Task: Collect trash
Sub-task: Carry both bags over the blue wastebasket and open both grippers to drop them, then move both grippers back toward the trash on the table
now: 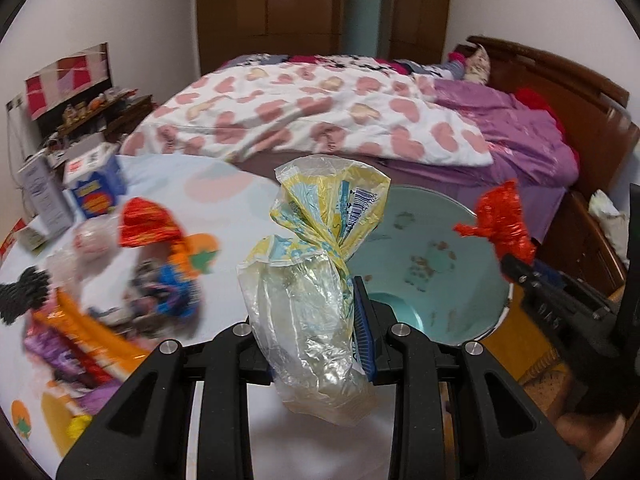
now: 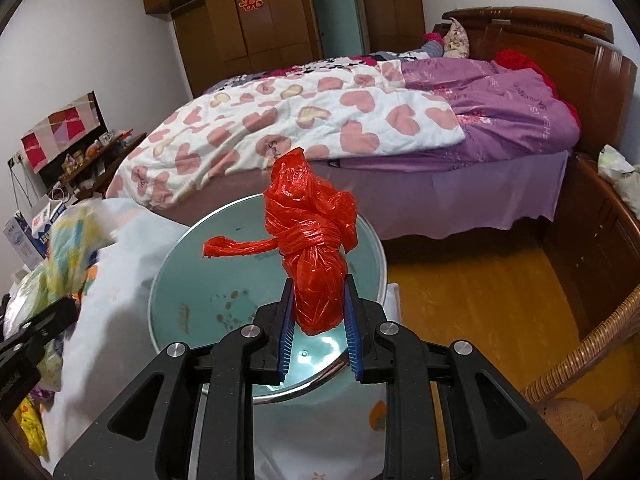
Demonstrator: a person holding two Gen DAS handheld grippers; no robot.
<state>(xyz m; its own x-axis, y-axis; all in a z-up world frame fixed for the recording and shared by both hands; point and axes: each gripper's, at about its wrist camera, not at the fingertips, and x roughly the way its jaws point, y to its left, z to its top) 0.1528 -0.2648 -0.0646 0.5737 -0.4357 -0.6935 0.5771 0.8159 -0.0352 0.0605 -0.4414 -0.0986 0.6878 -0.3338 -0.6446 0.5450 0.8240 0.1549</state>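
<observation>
Largest in both views is the bed [image 2: 360, 128] under its heart-print quilt [image 1: 320, 120], with the dark wardrobe [image 2: 248, 20] behind; nearer lies the table [image 1: 224, 200], its pale cloth strewn at the left with blurred wrappers [image 1: 160, 264] and cartons. Just off the table's right edge stands the pale green bin [image 2: 224, 248], open-mouthed and nearly empty save for brown flecks on its inner wall. My left gripper [image 1: 320, 344] is clamped on a crumpled clear-and-yellow plastic bag [image 1: 316, 280], which is twisted at its waist, printed with a barcode near the top, and hangs at the bin's near left rim. My right gripper [image 2: 318, 312] is clamped on a knotted red plastic bag [image 2: 312, 240], glossy, bunched into a tight wad with one tail sticking out to the left; it sits over the bin's mouth. The step in hand, as I judge it, is the drop. To do it well I should carry each bag fully inside the rim before letting go, the left one especially, since light film drifts and may cling to the blue pads [image 2: 354, 332]; a wide opening and a slight downward tilt should shed it cleanly.
</observation>
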